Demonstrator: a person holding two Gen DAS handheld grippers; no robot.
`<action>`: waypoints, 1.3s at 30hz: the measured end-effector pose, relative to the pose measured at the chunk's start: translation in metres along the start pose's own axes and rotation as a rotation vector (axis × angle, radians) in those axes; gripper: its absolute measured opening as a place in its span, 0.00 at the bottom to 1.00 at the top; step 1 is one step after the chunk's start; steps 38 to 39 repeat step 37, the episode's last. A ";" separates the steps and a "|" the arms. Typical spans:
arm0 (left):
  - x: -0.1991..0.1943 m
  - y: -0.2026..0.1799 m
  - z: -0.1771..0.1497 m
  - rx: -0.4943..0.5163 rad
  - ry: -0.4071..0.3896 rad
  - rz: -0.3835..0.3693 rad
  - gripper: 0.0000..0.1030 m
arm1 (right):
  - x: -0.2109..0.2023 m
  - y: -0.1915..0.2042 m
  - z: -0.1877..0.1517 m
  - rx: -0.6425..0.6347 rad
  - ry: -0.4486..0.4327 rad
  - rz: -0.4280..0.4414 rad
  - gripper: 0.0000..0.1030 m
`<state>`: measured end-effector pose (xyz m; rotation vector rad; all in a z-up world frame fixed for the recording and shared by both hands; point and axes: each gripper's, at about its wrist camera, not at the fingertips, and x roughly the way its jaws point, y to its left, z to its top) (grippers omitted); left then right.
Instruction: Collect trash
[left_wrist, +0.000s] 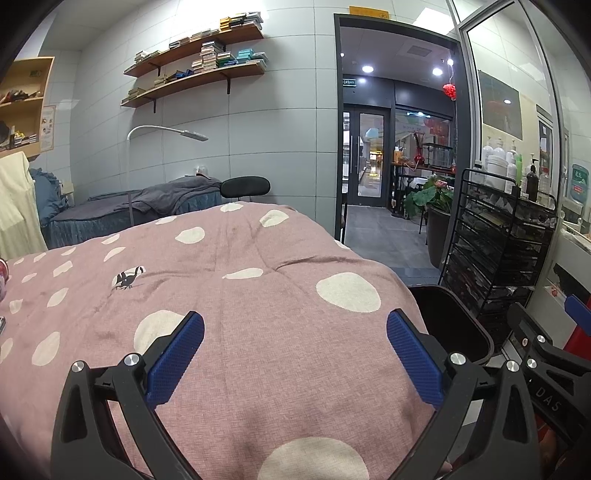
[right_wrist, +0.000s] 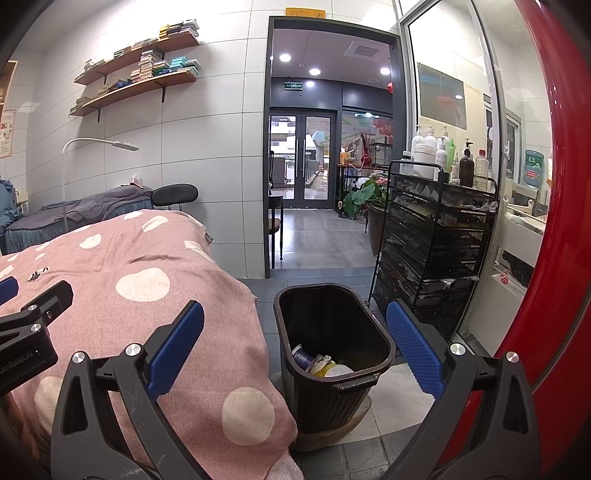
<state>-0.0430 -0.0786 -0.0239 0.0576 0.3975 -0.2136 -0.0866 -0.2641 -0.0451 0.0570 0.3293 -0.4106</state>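
Both tongs spread wide and empty: left gripper (left_wrist: 295, 354) over the pink blanket (left_wrist: 236, 258), right gripper (right_wrist: 295, 350) nearer the bin (right_wrist: 332, 391), trash (right_wrist: 321, 365) already inside.

Pink dotted blanket (left_wrist: 258, 295) is looking like soft matt cloth. Black bin (right_wrist: 332, 391) is showing ribbed plastic w/ slight sheen. Gripper pads (right_wrist: 413, 350) are looking textured blue plastic.

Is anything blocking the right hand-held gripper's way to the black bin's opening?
Nothing visible. The right hand-held gripper, open and empty, looks straight at the trash bin; its mouth is uncovered, the pink blanket lying beside it.
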 end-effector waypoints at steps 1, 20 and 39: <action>0.000 0.000 0.000 0.000 0.001 0.001 0.95 | 0.000 0.000 0.000 0.001 0.000 0.000 0.95; -0.003 -0.007 0.000 0.021 -0.006 0.018 0.95 | 0.002 0.000 -0.003 -0.002 0.003 0.001 0.95; 0.001 -0.006 0.002 0.016 0.002 0.000 0.95 | 0.002 -0.001 -0.003 0.001 0.010 0.001 0.95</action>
